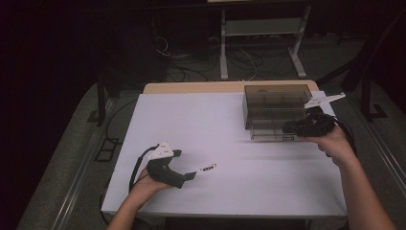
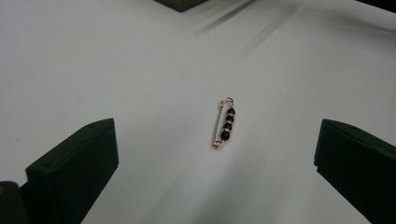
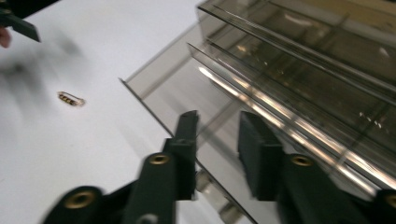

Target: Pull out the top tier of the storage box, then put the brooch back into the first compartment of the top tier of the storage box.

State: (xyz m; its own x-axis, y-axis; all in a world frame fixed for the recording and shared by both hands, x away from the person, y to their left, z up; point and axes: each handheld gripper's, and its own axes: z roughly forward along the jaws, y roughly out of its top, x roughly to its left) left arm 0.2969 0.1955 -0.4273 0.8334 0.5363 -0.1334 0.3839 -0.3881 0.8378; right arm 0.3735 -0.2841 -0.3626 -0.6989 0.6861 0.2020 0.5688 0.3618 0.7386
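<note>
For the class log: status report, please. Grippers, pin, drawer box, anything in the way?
Left gripper open, pin lying between jaws, untouched. Right gripper open at drawer box, lowest drawer pulled out. Nothing in the way.

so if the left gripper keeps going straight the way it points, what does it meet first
Probably the beaded safety pin, lying on the white table ahead of the left gripper, between its open jaws. Depth is hard to judge.

The counter [image 1: 230, 187] carries a white top sheet; a tan edge shows along its far side. Behind it, a white metal frame [image 1: 261, 28] with 2 legs stands on the grey floor [image 1: 72, 143]. Loose cables [image 1: 201, 62] lie on the floor beside the frame.
</note>
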